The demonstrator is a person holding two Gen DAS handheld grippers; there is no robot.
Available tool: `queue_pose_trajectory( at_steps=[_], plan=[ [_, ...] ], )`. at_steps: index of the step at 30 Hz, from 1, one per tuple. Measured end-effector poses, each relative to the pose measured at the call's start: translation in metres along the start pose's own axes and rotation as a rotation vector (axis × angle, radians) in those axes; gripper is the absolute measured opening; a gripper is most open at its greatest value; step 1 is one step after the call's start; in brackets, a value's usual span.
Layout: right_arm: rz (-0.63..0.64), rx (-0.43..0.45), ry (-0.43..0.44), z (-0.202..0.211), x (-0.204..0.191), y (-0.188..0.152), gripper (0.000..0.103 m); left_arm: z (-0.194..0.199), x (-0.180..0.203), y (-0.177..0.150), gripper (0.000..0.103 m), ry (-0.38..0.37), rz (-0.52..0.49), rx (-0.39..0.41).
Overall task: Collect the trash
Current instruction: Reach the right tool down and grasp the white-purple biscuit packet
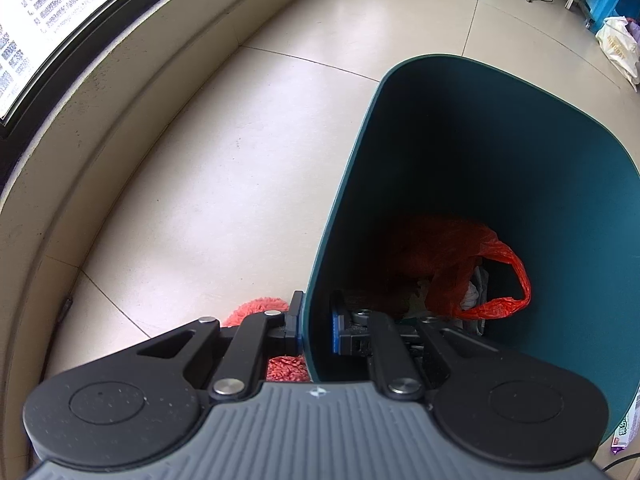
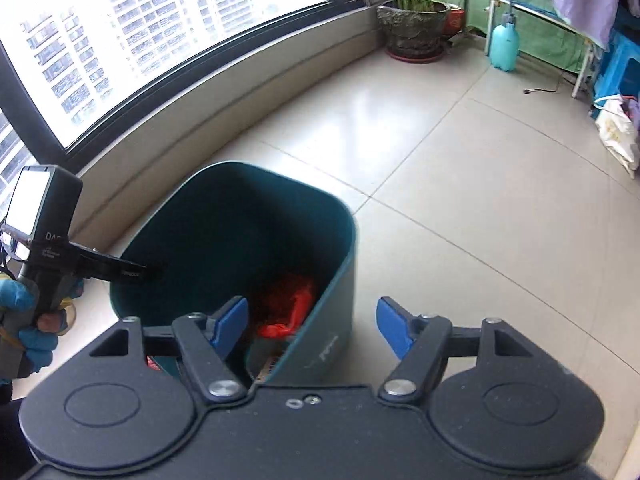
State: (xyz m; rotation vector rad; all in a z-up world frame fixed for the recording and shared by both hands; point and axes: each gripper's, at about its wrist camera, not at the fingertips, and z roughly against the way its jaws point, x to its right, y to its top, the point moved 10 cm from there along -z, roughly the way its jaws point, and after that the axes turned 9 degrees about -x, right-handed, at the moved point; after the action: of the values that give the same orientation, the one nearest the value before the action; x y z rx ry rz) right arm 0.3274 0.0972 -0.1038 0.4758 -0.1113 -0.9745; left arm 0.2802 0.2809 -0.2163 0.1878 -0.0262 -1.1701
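A dark teal trash bin (image 1: 540,168) stands on the tiled floor, and my left gripper (image 1: 316,326) is shut on its near rim, one finger outside the wall and one inside. At the bottom lies a red plastic bag (image 1: 468,264) with crumpled paper under it. In the right wrist view the same trash bin (image 2: 240,216) sits below my right gripper (image 2: 312,326), which is open and holds nothing; the red plastic bag (image 2: 288,304) shows between its blue pads. The left gripper body and a blue-gloved hand (image 2: 20,300) appear at the left edge.
A curved window and low ledge (image 2: 224,108) run along the left. A potted plant (image 2: 416,28), a teal spray bottle (image 2: 505,44), a blue stool (image 2: 620,68) and a white bag (image 2: 616,132) stand at the far right. A fluffy red slipper (image 1: 260,308) lies beside the bin.
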Motion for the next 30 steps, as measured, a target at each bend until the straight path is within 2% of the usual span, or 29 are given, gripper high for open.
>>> queue_pose_trajectory(
  at_steps=[2,7,10,15,16,18,22,26,30],
  plan=[
    [-0.034,0.014,-0.033,0.016,0.03,-0.009,0.076,0.001,0.003,0.0,0.012,0.018,-0.003,0.003],
    [-0.189,0.011,-0.145,0.038,0.129,-0.053,0.078,0.002,0.009,-0.003,0.012,0.053,-0.008,0.005],
    [-0.266,-0.022,-0.216,0.023,0.182,-0.093,0.079,0.003,0.013,-0.006,0.012,0.067,-0.02,0.001],
    [-0.326,-0.169,-0.282,-0.022,0.253,-0.178,0.079,0.006,0.02,-0.014,0.012,0.096,-0.041,-0.026],
    [-0.335,-0.212,-0.284,-0.033,0.262,-0.205,0.079,0.006,0.022,-0.016,0.012,0.106,-0.047,-0.031],
    [-0.337,-0.271,-0.284,-0.052,0.279,-0.237,0.079,0.005,0.023,-0.02,0.013,0.126,-0.061,-0.036],
    [-0.275,-0.425,-0.327,-0.094,0.305,-0.307,0.079,0.006,0.028,-0.024,0.015,0.164,-0.078,-0.054],
    [-0.22,-0.508,-0.315,-0.126,0.312,-0.35,0.079,0.004,0.033,-0.028,0.017,0.203,-0.09,-0.061],
    [-0.158,-0.581,-0.331,-0.152,0.31,-0.374,0.079,0.002,0.032,-0.028,0.018,0.221,-0.072,-0.066]
  ],
)
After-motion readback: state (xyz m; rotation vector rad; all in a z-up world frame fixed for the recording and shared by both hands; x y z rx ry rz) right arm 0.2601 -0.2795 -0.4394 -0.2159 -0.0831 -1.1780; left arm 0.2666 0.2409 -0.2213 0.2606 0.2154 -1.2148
